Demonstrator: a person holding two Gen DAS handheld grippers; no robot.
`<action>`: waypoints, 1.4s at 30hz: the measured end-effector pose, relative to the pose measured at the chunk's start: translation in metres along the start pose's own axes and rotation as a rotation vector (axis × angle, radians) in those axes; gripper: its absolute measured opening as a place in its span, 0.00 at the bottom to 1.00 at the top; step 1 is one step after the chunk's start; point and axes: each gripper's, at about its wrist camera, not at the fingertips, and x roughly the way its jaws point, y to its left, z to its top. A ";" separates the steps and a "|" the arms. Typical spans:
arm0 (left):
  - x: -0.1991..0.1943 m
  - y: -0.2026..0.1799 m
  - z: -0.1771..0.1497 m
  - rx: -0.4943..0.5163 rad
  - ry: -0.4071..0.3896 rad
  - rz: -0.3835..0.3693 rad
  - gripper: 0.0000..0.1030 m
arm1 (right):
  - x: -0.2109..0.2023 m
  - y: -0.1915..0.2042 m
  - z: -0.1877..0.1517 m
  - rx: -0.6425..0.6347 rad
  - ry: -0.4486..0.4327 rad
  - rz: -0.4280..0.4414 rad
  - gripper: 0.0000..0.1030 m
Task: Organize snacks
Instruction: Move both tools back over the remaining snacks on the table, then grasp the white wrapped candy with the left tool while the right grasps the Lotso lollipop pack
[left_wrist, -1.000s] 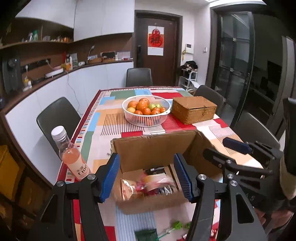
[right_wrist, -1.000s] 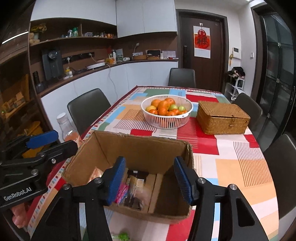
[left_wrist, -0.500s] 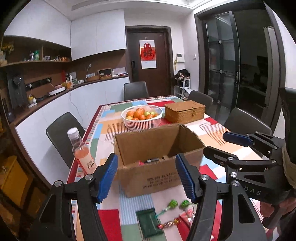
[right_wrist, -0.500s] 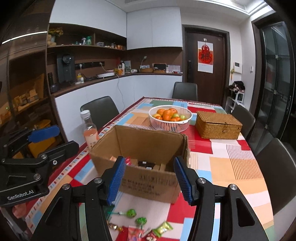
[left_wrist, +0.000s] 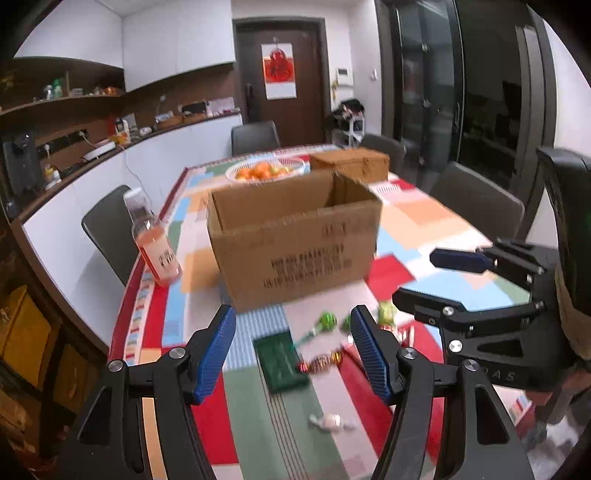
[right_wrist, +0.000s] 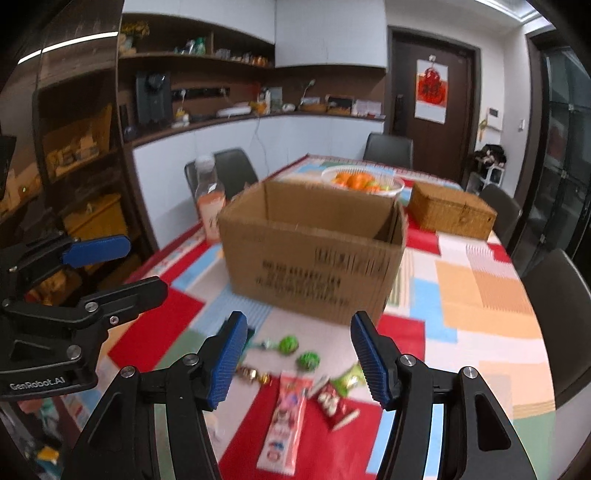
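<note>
Brown cardboard forms the open box (left_wrist: 295, 236) that stands on our bench (left_wrist: 424, 218), and we take it as our landmark. On the near side of the box, the snacks lie loose on the patchwork cloth: a dark green packet (left_wrist: 280, 360), two green lollipops (right_wrist: 288, 343), a gold-and-red wrapped sweet (left_wrist: 321, 362), a long pink packet (right_wrist: 286, 417), a small red-and-white packet (right_wrist: 330, 400), a light green wrapper (right_wrist: 349, 376) and a white wrapped sweet (left_wrist: 330, 421). Left of the box stands a bottle (left_wrist: 153, 236) of pink drink; beyond the box are a white basket of oranges (left_wrist: 264, 170) and a lidded wicker box (right_wrist: 452, 210). We hold the left tool (left_wrist: 293, 347) on the near side of the box above the dark green packet, its blue pads spread and pinching nothing; its jaws have just been opening a little. We hold the right tool (right_wrist: 297, 356) likewise on the near side of the box above the lollipops and packets, spread and bare between its pads, its jaws also just having opened slightly. The views are somewhat blurred.
</note>
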 end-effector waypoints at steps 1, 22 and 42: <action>0.001 -0.002 -0.005 0.002 0.014 -0.006 0.62 | 0.001 0.002 -0.005 -0.009 0.017 0.001 0.58; 0.058 -0.007 -0.094 -0.130 0.322 -0.137 0.55 | 0.043 0.008 -0.089 0.057 0.311 0.023 0.58; 0.101 -0.012 -0.108 -0.227 0.432 -0.148 0.31 | 0.077 0.001 -0.102 0.098 0.381 0.023 0.58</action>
